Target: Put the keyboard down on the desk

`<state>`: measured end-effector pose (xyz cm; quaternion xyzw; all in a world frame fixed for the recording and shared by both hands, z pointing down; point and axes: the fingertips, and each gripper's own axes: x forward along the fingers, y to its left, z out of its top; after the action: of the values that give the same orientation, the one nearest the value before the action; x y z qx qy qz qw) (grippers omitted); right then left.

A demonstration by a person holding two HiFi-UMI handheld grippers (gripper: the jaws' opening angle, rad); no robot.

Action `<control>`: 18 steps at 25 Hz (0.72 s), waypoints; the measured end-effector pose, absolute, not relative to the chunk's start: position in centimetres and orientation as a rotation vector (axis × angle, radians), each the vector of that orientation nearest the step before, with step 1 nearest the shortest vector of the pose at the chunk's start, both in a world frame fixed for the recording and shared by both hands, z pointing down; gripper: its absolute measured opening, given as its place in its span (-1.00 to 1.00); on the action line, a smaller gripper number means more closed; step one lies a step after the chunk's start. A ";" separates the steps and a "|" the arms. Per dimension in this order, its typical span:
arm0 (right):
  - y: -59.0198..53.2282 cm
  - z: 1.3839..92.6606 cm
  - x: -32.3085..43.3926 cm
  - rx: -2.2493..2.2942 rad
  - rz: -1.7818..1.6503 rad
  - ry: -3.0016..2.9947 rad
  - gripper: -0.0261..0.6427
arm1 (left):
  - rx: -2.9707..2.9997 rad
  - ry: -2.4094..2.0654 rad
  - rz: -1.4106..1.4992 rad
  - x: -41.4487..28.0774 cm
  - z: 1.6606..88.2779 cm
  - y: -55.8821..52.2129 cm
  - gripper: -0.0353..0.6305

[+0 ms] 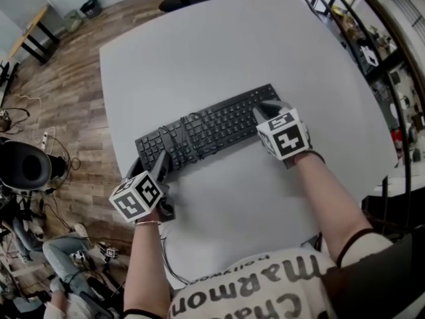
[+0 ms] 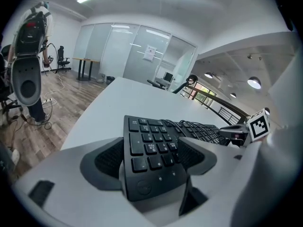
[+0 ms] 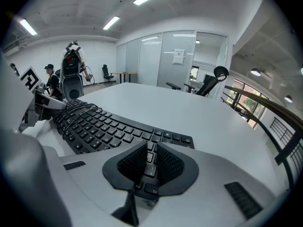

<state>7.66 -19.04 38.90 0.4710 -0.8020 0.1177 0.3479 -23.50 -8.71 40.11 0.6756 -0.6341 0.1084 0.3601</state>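
Standing on wood floor (image 1: 66,78), white desk (image 1: 219,52), glass walls (image 2: 128,51)

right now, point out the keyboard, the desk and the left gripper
keyboard (image 1: 212,128): head view, middle keys
desk (image 1: 232,52): head view, bare top
left gripper (image 2: 151,145): left gripper view, midway between its fingers

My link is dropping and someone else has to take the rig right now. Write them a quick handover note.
Left hand-held gripper: jaws wide, clamped across the number-pad end of the keyboard.
Right hand-held gripper: jaws nearly together, apparently pinching the keyboard's opposite end.
Keyboard: low and level over the middle of the white desk, its cable wrapped round it. Whether it rests fully on the desk cannot be told.
Done: keyboard brought to the desk.
Left: confirm that it is down, open both sets of jaws, pull back.
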 end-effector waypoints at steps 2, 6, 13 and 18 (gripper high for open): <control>-19.0 38.9 7.6 1.236 0.290 -2.073 -0.69 | 1.733 -1.639 0.288 -23.6 40.2 -8.8 0.18; -19.1 38.9 7.5 1.242 0.289 -2.082 -0.69 | 1.728 -1.626 0.289 -23.4 40.4 -8.8 0.18; -19.1 38.8 7.6 1.212 0.318 -2.115 -0.69 | 1.726 -1.645 0.296 -23.5 40.1 -8.7 0.20; -19.1 38.9 7.5 1.203 0.312 -2.125 -0.69 | 1.736 -1.710 0.306 -23.6 40.0 -8.5 0.20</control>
<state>7.55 -19.15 38.88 0.4606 -0.8139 0.1194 0.3334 -23.65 -8.55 40.02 0.6659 -0.6556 0.1173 0.3362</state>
